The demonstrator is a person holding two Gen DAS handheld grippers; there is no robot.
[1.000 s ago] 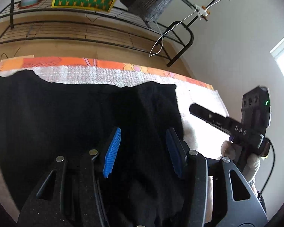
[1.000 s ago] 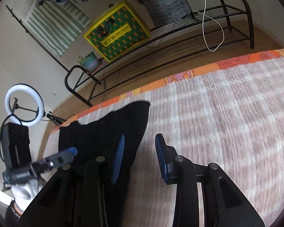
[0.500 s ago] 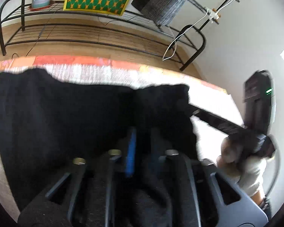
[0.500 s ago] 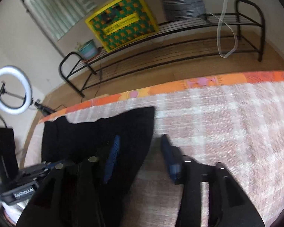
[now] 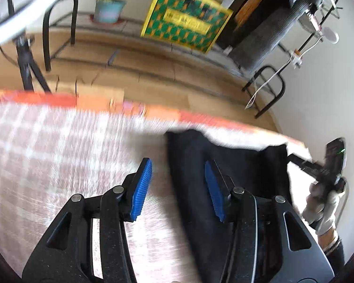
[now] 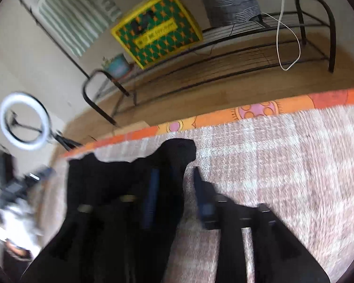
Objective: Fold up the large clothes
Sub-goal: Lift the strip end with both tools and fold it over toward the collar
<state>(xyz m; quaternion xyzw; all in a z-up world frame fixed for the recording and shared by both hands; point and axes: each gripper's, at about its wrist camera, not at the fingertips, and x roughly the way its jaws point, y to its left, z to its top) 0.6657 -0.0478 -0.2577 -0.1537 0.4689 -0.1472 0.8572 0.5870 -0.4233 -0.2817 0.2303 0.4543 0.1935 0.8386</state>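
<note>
Black garment (image 5: 236,165) lying folded on the checked blanket (image 5: 59,141), near its orange edge. Left gripper (image 5: 178,186) opening, pads apart over the garment's edge, gripping nothing; right gripper (image 6: 174,195) likewise opening, blurred, straddling the opposite edge, apparently holding nothing.

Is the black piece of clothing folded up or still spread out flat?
Folded, at least partly. The black garment lies as a narrow strip on the checked blanket, with a straight left edge. How many layers, cannot tell.

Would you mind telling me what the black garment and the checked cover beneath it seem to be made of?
Black garment: soft matte fabric, probably knit or fleece; it drapes limply with no shine. Checked cover: coarse woven cloth, perhaps a blanket; the pale grid and rough texture suggest it, though blur hides detail.
</note>
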